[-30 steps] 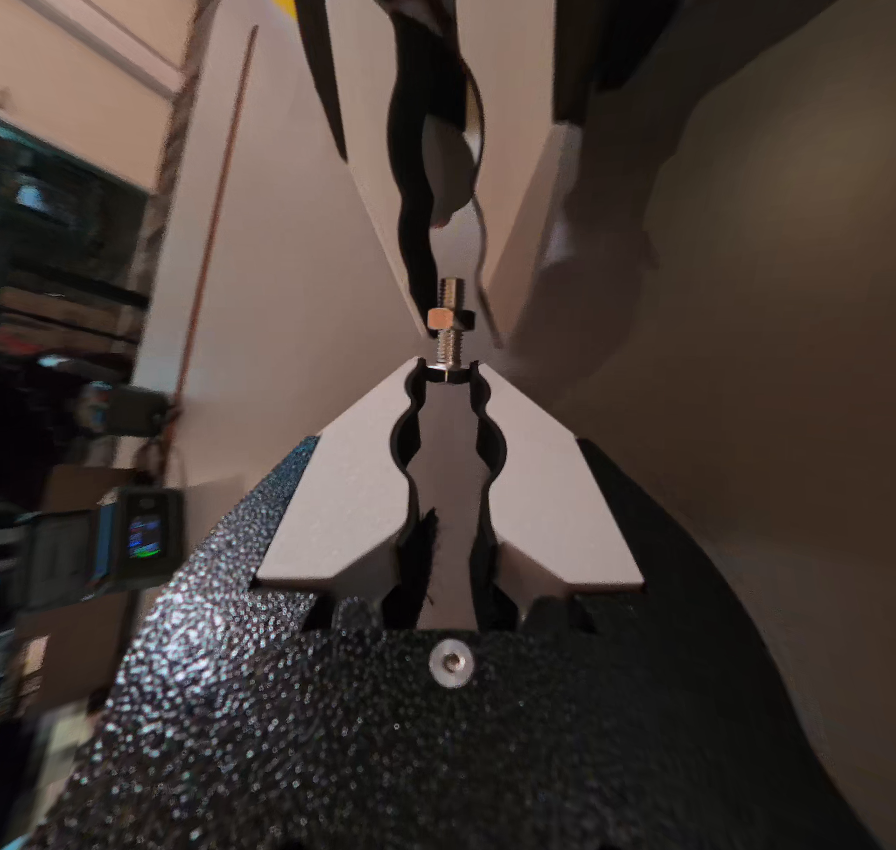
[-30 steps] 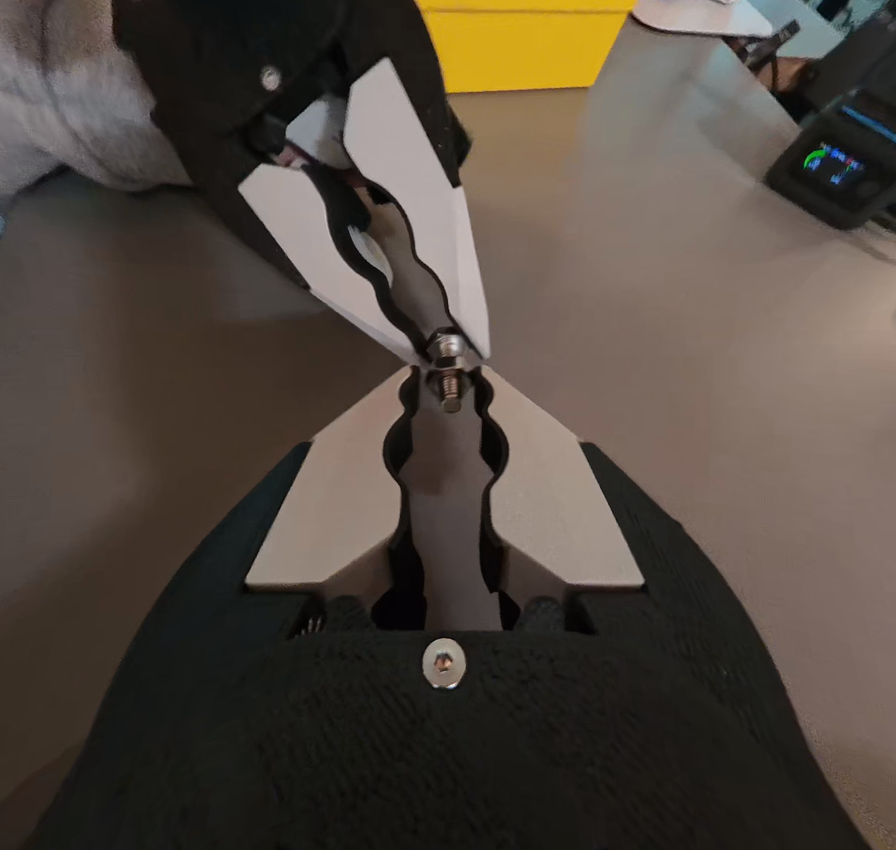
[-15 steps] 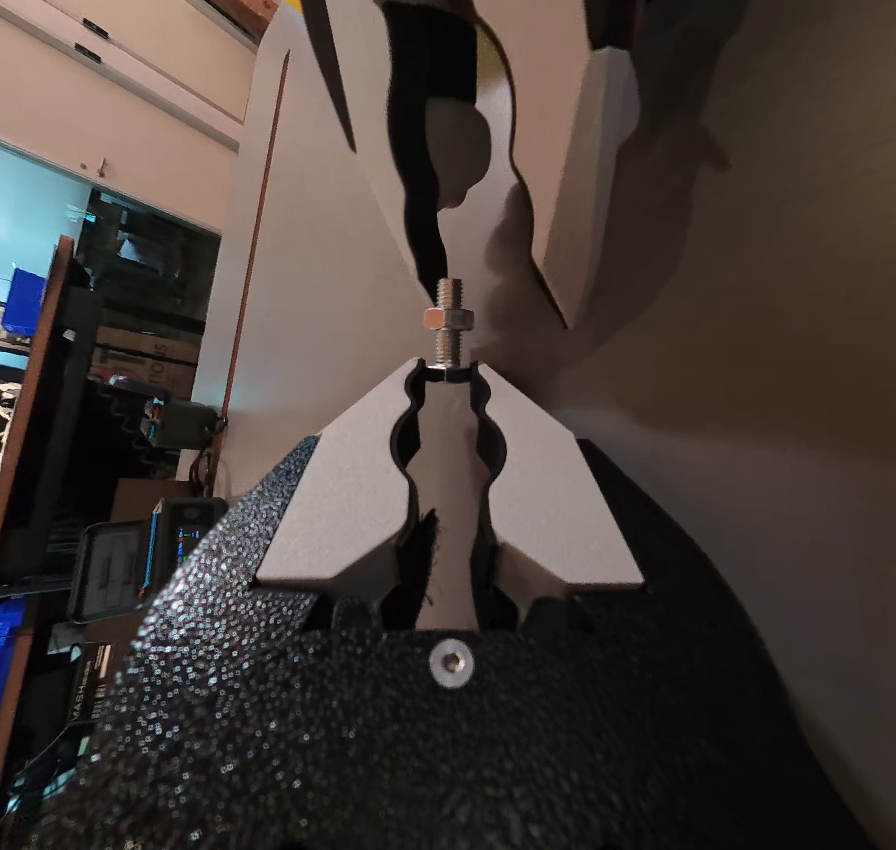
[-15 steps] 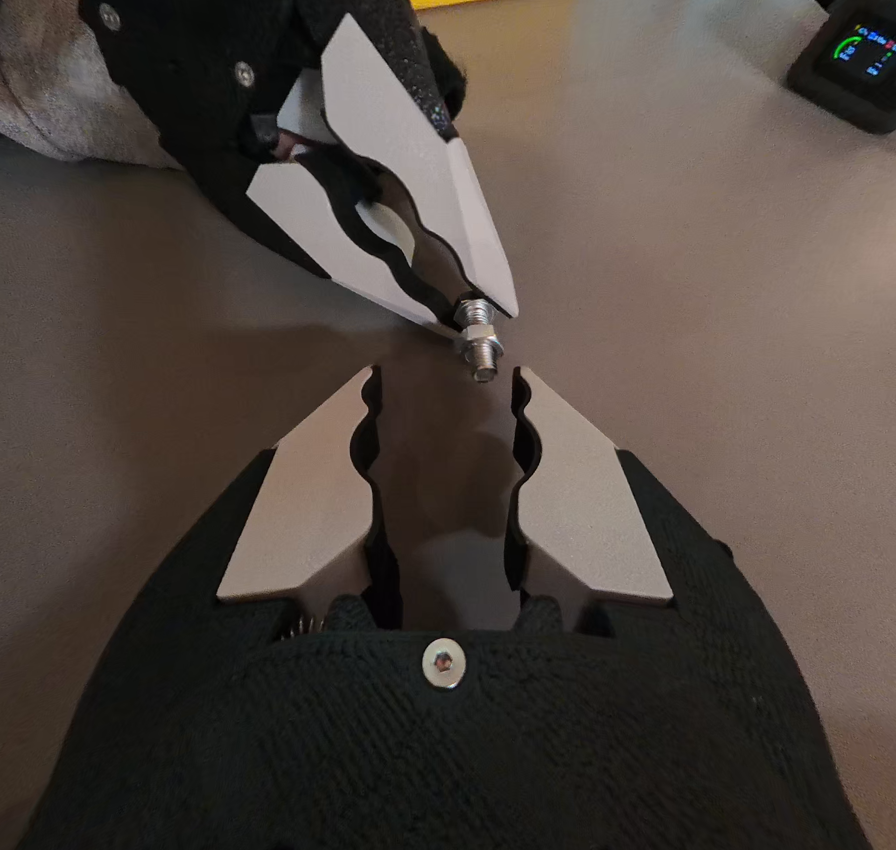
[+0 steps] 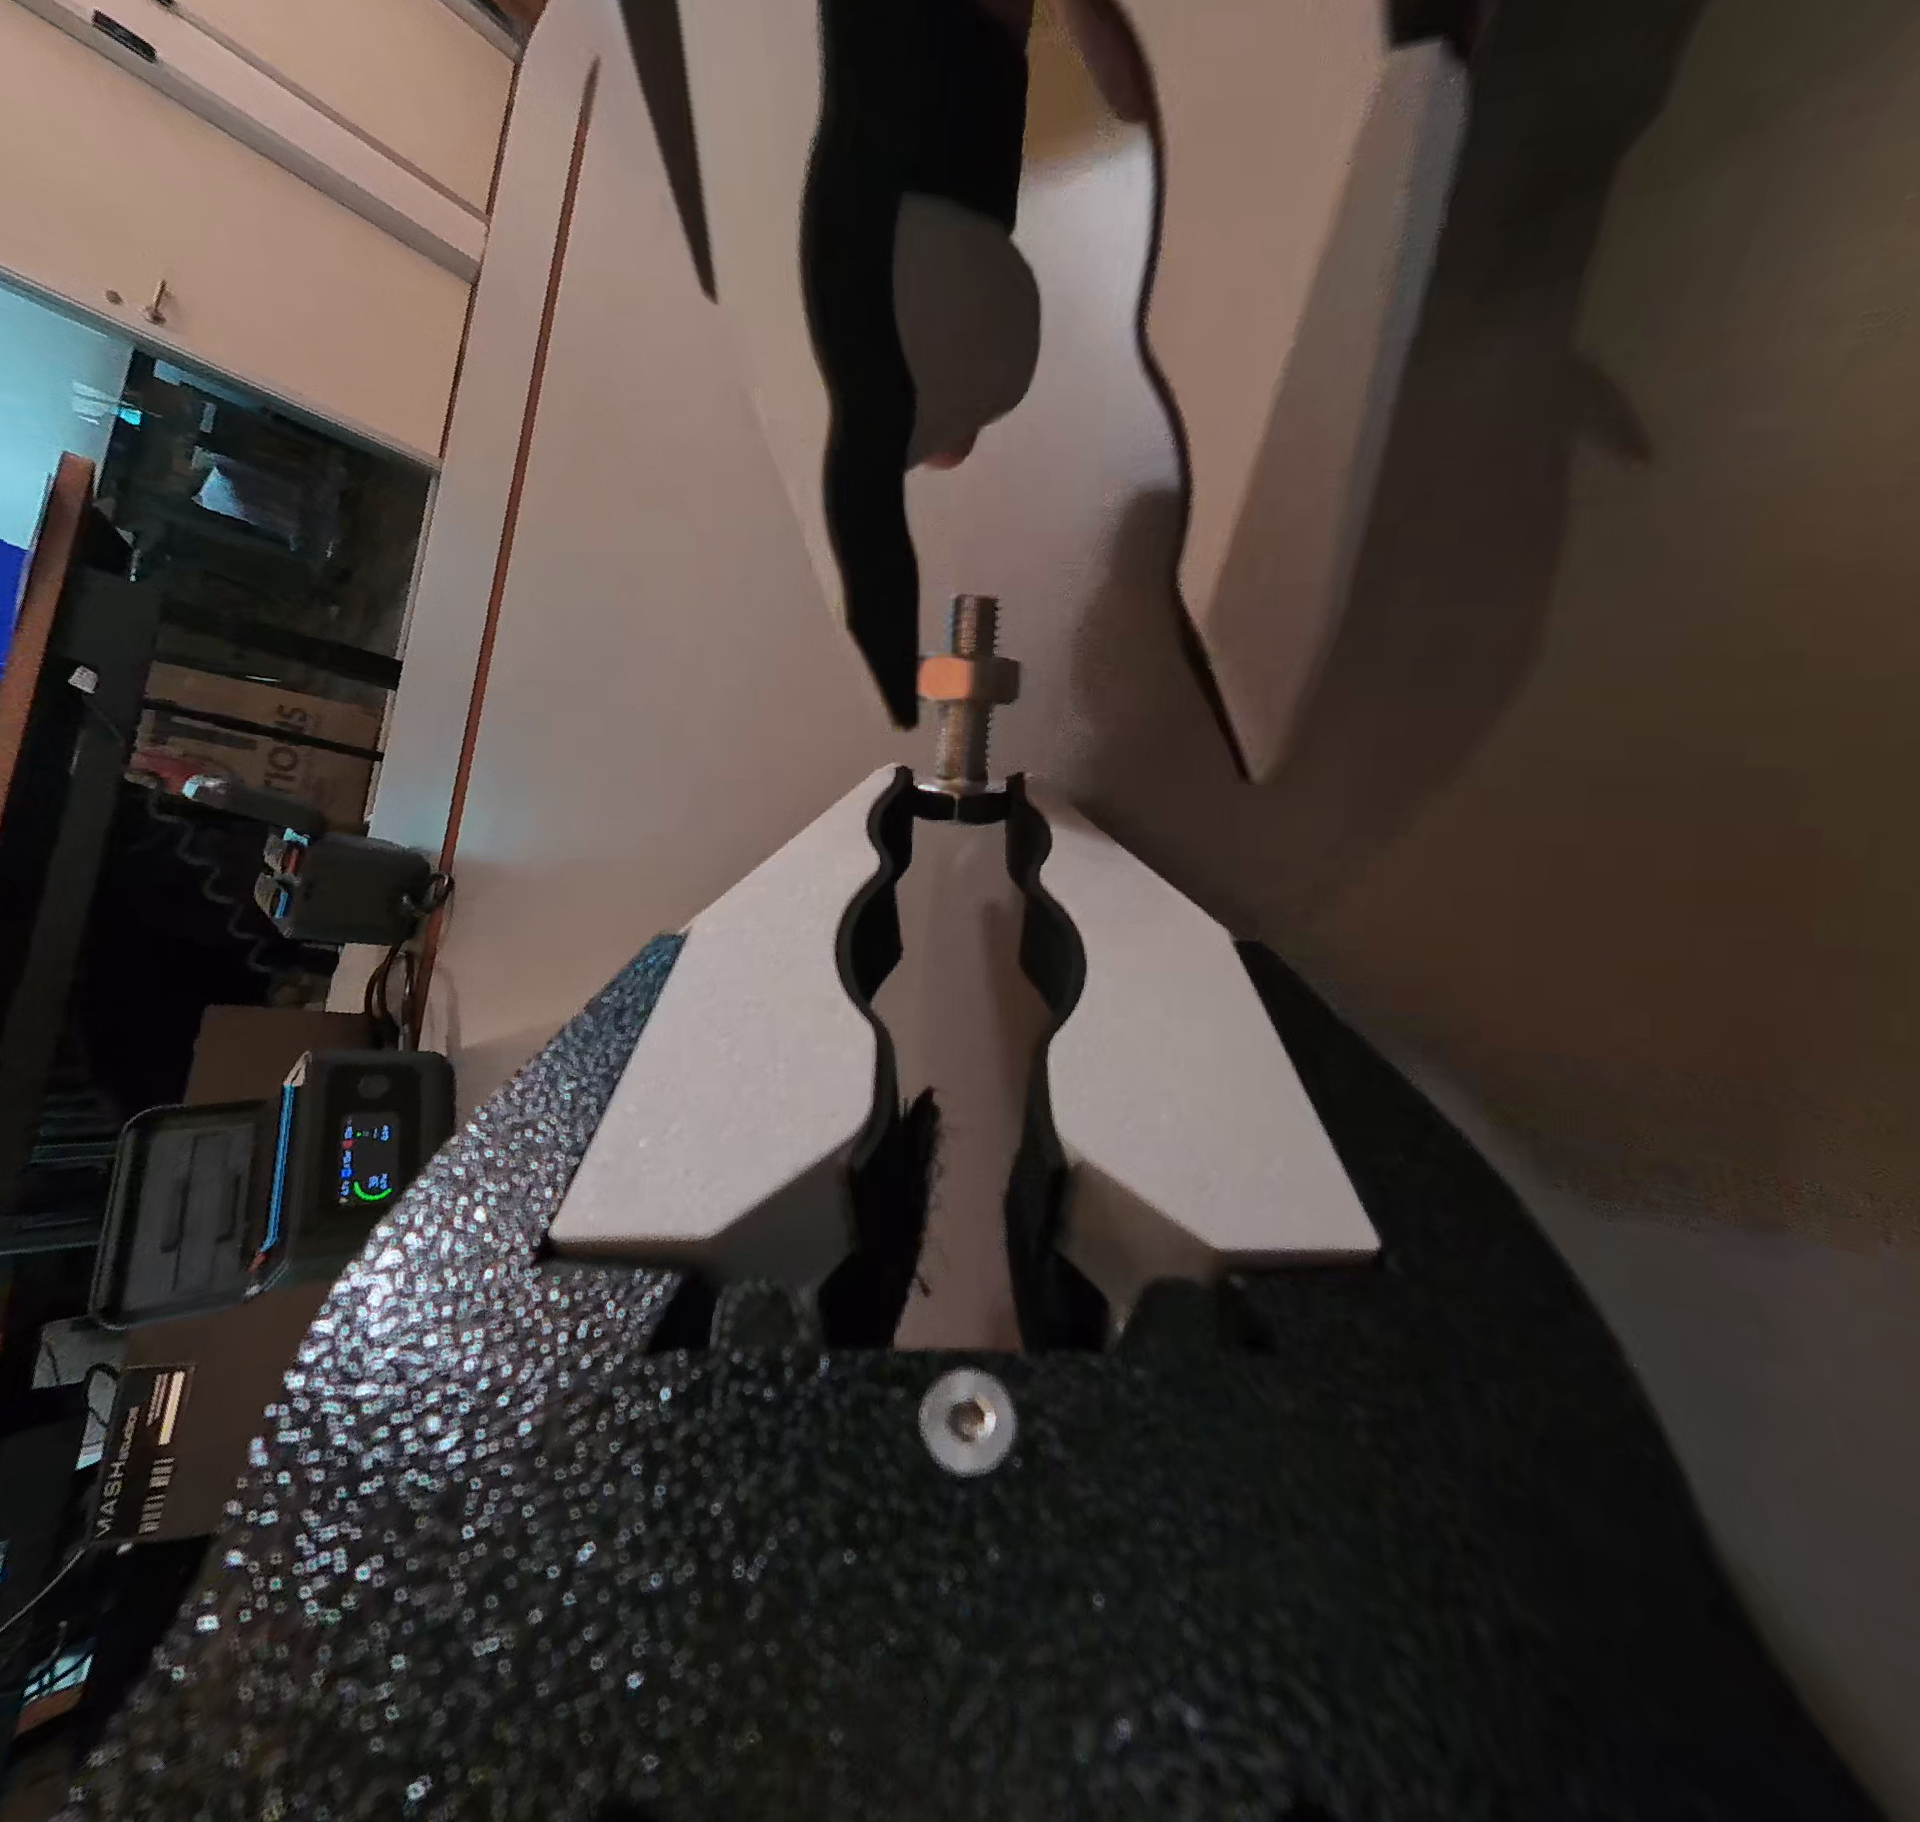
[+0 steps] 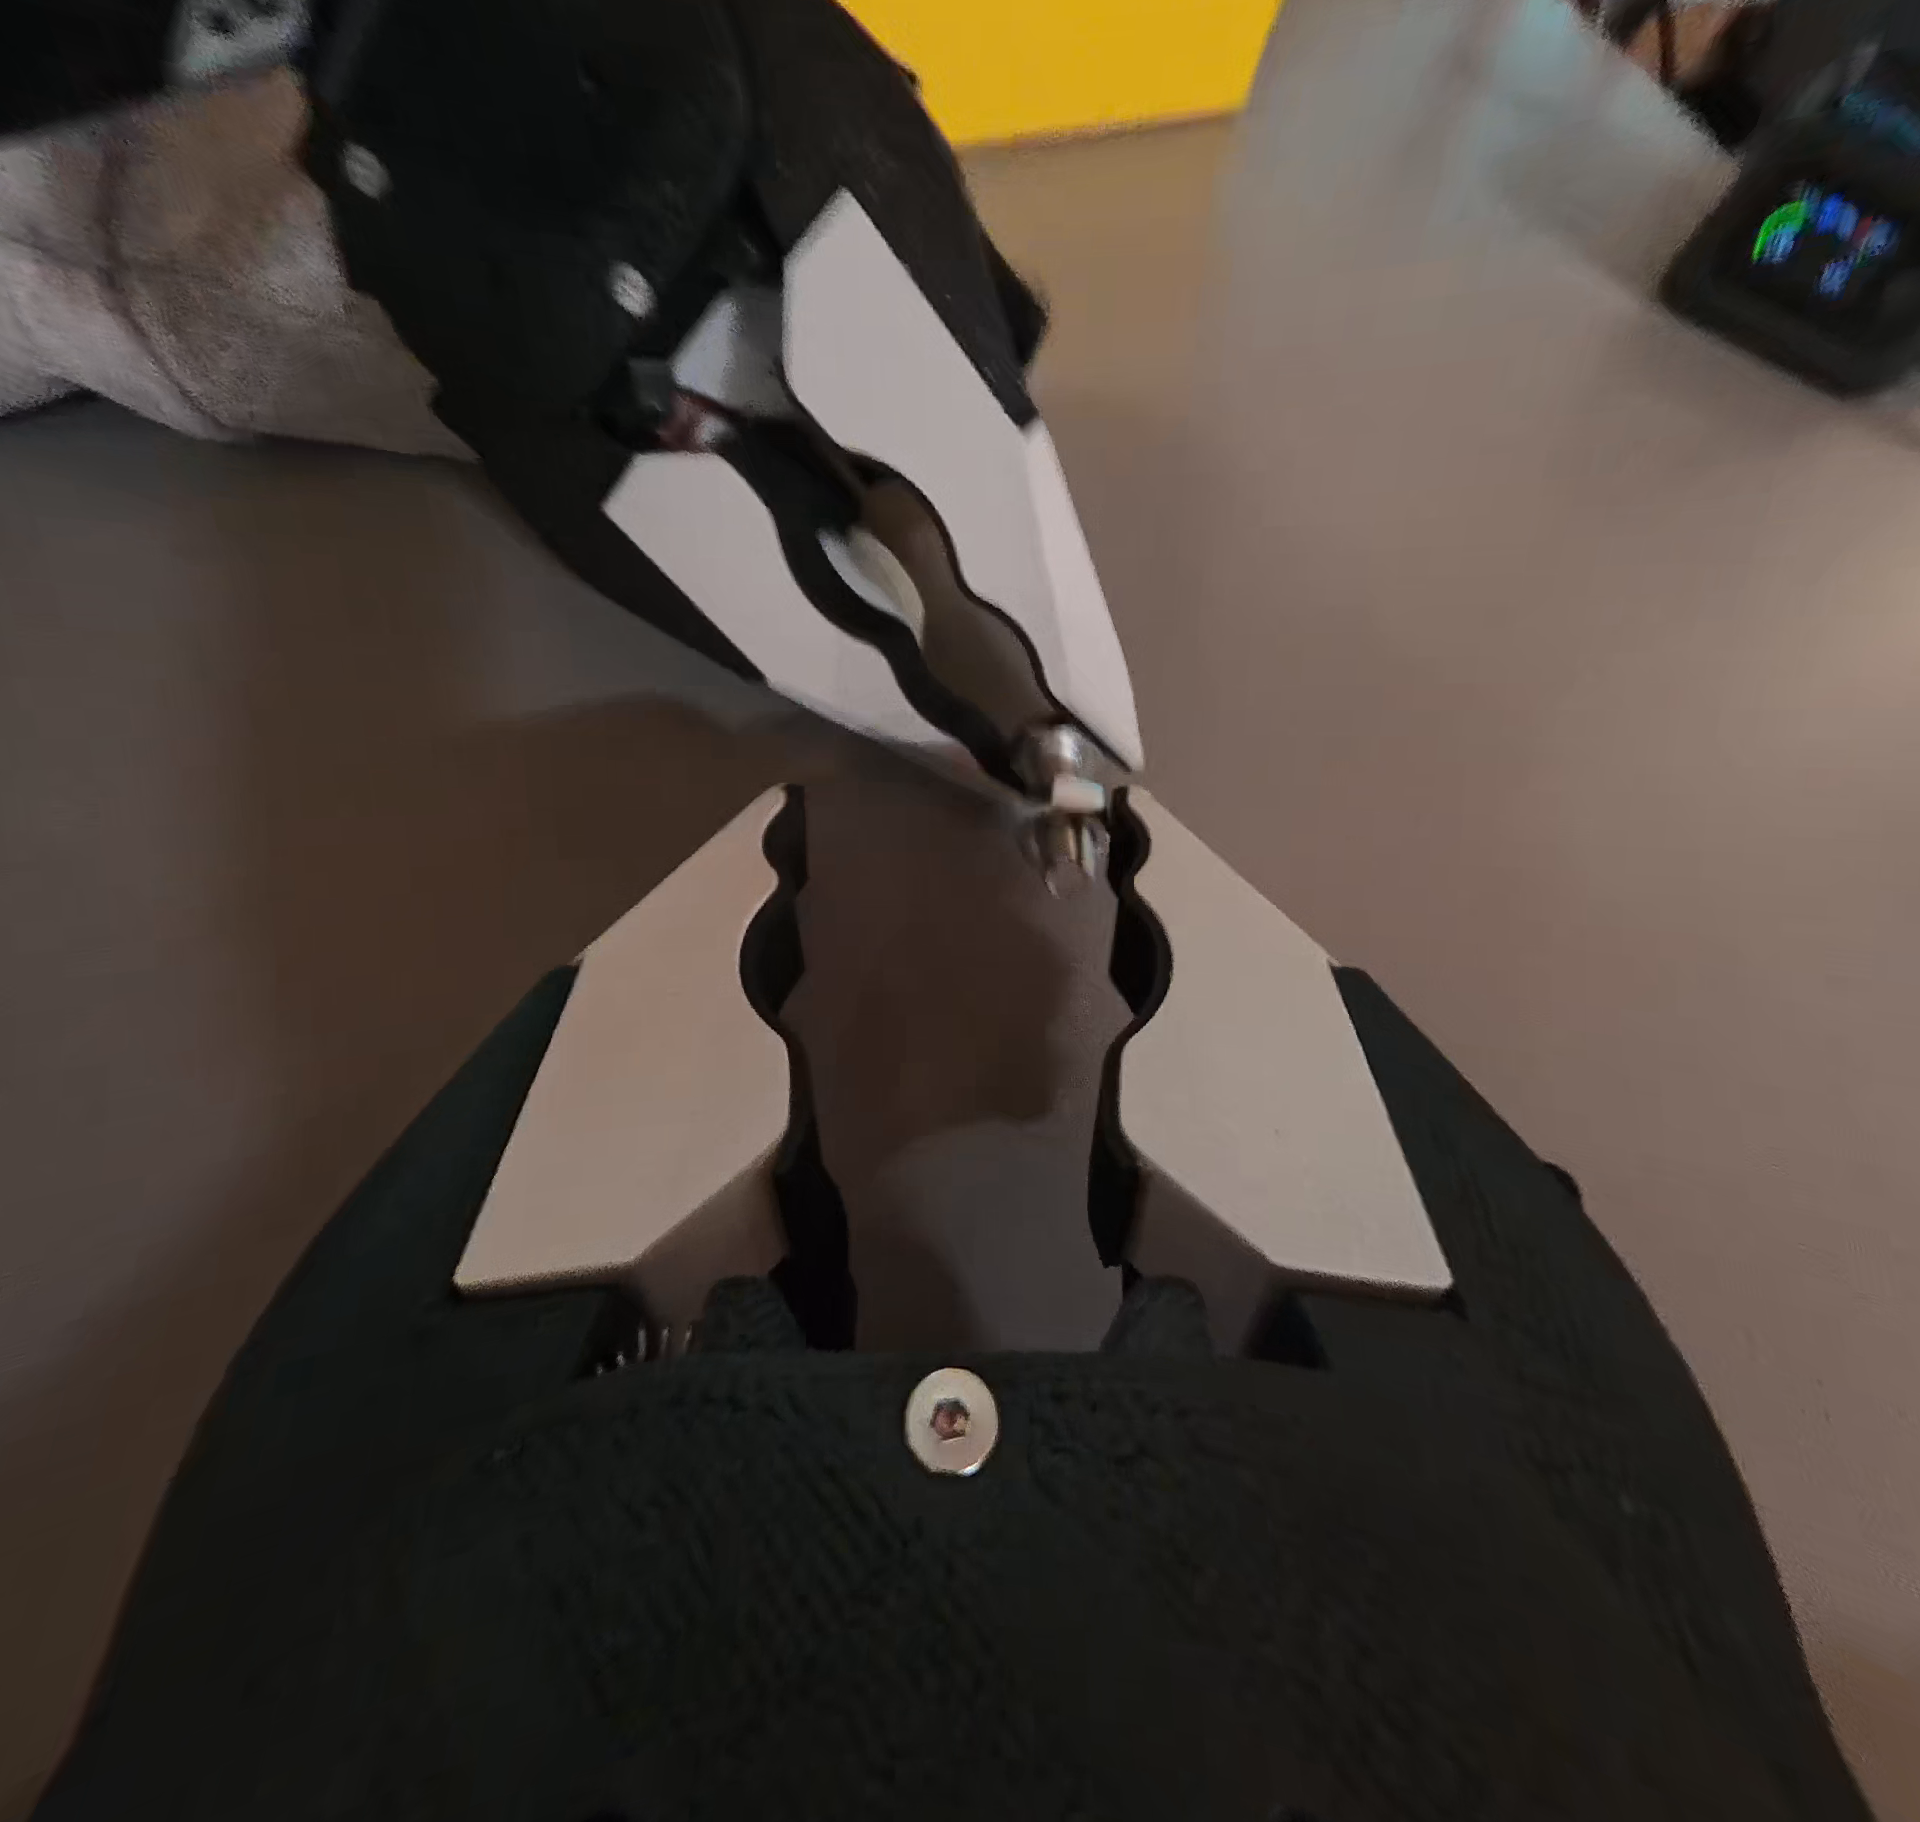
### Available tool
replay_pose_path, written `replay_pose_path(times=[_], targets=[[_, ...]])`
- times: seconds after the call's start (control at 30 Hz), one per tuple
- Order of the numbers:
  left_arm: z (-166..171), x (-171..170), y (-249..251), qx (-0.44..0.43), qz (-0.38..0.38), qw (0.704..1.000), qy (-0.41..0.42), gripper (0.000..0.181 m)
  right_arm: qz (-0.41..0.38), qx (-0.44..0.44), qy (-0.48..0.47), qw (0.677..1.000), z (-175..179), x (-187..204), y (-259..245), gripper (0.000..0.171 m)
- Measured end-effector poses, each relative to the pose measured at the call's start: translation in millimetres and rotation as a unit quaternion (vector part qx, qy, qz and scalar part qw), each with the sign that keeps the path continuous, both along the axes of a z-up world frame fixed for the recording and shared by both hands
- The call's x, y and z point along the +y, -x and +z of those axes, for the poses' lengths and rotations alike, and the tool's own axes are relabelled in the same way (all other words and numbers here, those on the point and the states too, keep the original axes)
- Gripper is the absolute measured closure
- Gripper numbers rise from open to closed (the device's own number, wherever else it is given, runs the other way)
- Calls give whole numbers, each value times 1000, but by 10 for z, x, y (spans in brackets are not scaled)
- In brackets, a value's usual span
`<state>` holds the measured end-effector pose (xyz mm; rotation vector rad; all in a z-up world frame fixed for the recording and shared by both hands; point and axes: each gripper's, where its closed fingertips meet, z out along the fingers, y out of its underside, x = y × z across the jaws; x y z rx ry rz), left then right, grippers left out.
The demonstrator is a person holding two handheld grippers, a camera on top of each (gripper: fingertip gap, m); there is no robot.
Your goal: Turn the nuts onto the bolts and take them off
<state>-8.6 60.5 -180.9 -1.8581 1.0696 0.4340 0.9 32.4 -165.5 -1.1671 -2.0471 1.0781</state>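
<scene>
The left gripper (image 5: 961, 796) points forward over the grey-brown surface (image 5: 1662, 837), its two white fingers (image 5: 748, 1045) drawn close and pinching the head of a steel bolt (image 5: 964, 723) at their very tips. The bolt's threaded shank stands straight out beyond the tips, with a hex nut (image 5: 968, 676) sitting partway along the thread, clear of the head. The right gripper (image 6: 956, 806) faces it from the opposite side, its fingers (image 6: 1247, 1045) spread wide on either side of the bolt's free end without closing on it. In the left wrist view one dark finger tip of the right gripper lies just beside the nut, seemingly touching its flat, though the blur there leaves contact uncertain; the other finger stands well apart. In the right wrist view the bolt and nut are smeared by motion, so the thread and the nut's position are hard to read, and the bolt head is hidden between the left fingers. The upper part of the right gripper is cut off at the top of the left wrist view. A yellow box (image 6: 1039, 16) and a small black device with a lit screen (image 6: 1808, 266) sit farther back.
</scene>
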Motion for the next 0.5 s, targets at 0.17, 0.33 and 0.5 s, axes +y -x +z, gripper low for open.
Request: replay_pose_path(times=[0.17, 0.33, 0.5], targets=[[10, 1, 8, -22, 5, 1000, 3, 165, 3, 52, -66, 996, 135, 13, 8, 119], [-1, -2, -2, -8, 2, 1000, 3, 165, -14, -19, -52, 998, -68, 149, -60, 125], [-5, -3, 1, -15, 5, 1000, 8, 165, 53, 101, -96, 989, 207, -201, -10, 123]])
